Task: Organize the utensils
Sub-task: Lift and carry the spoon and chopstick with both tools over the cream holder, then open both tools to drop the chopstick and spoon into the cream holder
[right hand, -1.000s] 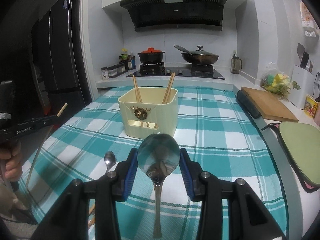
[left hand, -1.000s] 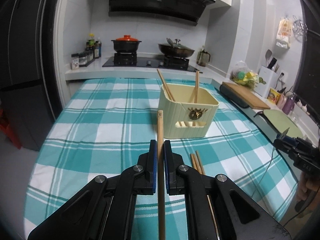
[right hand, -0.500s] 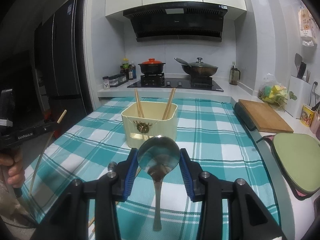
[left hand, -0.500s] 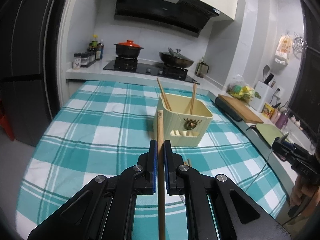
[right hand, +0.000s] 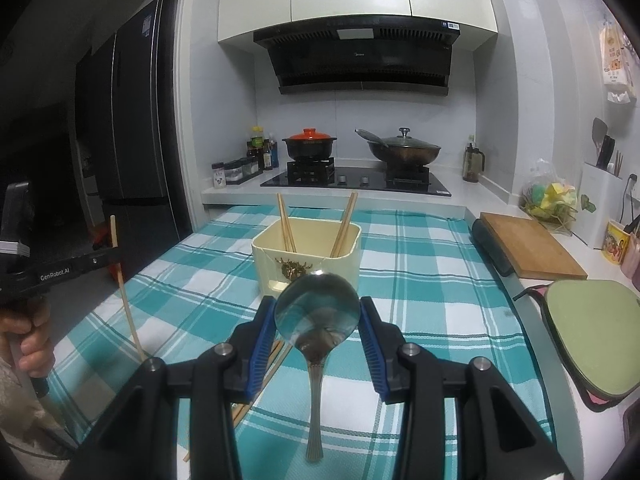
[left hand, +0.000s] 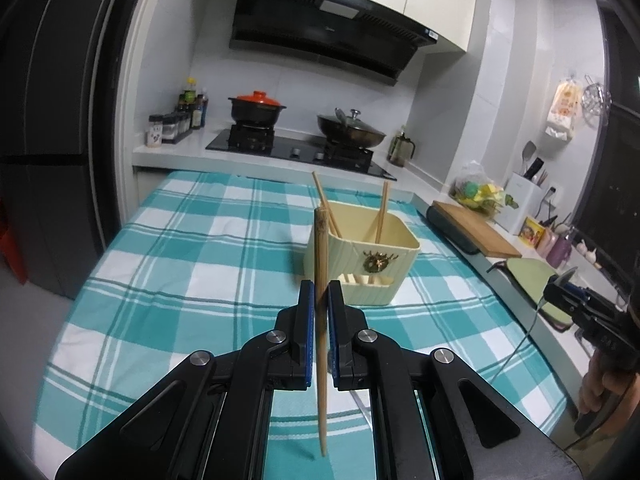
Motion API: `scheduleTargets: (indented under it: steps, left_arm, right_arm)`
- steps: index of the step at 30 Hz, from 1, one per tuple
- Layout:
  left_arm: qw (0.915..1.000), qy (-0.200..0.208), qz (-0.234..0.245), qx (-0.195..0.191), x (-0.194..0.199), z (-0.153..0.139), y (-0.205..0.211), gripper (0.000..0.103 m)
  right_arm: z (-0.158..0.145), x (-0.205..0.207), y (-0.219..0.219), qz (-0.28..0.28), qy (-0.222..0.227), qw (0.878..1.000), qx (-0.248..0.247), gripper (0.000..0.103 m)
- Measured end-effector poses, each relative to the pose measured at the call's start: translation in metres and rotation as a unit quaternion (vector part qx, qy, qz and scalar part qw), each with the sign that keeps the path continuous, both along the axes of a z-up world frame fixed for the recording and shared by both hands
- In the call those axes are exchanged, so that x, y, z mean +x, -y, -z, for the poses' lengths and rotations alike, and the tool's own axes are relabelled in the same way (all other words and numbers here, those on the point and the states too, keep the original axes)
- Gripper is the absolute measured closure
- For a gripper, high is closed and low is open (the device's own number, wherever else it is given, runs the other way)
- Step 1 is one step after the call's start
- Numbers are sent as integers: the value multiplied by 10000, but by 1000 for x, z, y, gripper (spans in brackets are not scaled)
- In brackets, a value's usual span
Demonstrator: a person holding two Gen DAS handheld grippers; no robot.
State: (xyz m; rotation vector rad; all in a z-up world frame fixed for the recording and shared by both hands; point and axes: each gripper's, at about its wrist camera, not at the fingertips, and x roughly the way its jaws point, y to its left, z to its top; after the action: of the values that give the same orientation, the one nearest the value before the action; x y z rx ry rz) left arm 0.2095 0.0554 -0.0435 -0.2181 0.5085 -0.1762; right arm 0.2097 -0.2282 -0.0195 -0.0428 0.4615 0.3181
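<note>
Gripping, left: our left gripper (left hand: 321,300) is clamped on a chopstick (left hand: 321,280), which stands nearly upright between the blue pads, above the cloth.
Gripping, right: our right gripper (right hand: 317,312) pinches a spoon (right hand: 316,312) by the rim of its bowl; the handle hangs down toward us.
Cloth: we hold both tools above a teal-and-white checked cloth (right hand: 420,280) covering the table.
Loose chopsticks: we see a pair (right hand: 272,360) lying on the cloth just below and left of the right gripper, partly hidden by it.
Holder: we see a cream holder (right hand: 308,256) on the cloth beyond both grippers, with a gold emblem on its front.
Inside holder: chopsticks (right hand: 286,224) lean to the left, more (right hand: 346,220) lean to the right.
Right counter: we see a wooden board (right hand: 532,244) and a green mat (right hand: 596,344).
Far counter: we see a red-lidded pot (right hand: 310,144) and a wok (right hand: 404,150) on the stove.
</note>
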Motion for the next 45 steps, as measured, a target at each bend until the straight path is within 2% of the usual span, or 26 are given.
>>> scheduleTargets:
  steps: [6, 12, 21, 27, 30, 34, 40, 45]
  left_arm:
    - [9994, 289, 172, 95, -1, -30, 5, 99]
    - [9975, 547, 367, 273, 24, -68, 12, 99]
    - [9937, 939, 457, 410, 100, -125, 31, 99]
    - [9924, 1077, 361, 479, 160, -139, 53, 99]
    - [9926, 1071, 297, 495, 189, -134, 66, 99]
    - [9946, 868, 238, 516, 221, -112, 82, 99]
    - [9985, 186, 251, 439, 260, -55, 96, 99]
    - [9977, -385, 271, 486, 280, -8, 103, 99]
  right_arm:
    - [-12, 5, 2, -8, 27, 10000, 62, 61]
    - [-37, 31, -1, -122, -21, 9999, 90, 61]
    - [-92, 105, -17, -210, 110, 9996, 144, 61]
    - [-119, 171, -28, -240, 191, 9988, 384, 61]
    - [-122, 198, -35, -261, 277, 9983, 444, 61]
    - [-106, 231, -42, -251, 238, 9985, 429, 61]
    - [-56, 267, -43, -174, -301, 9988, 332, 61]
    - [-10, 284, -42, -109, -812, 9965, 172, 61]
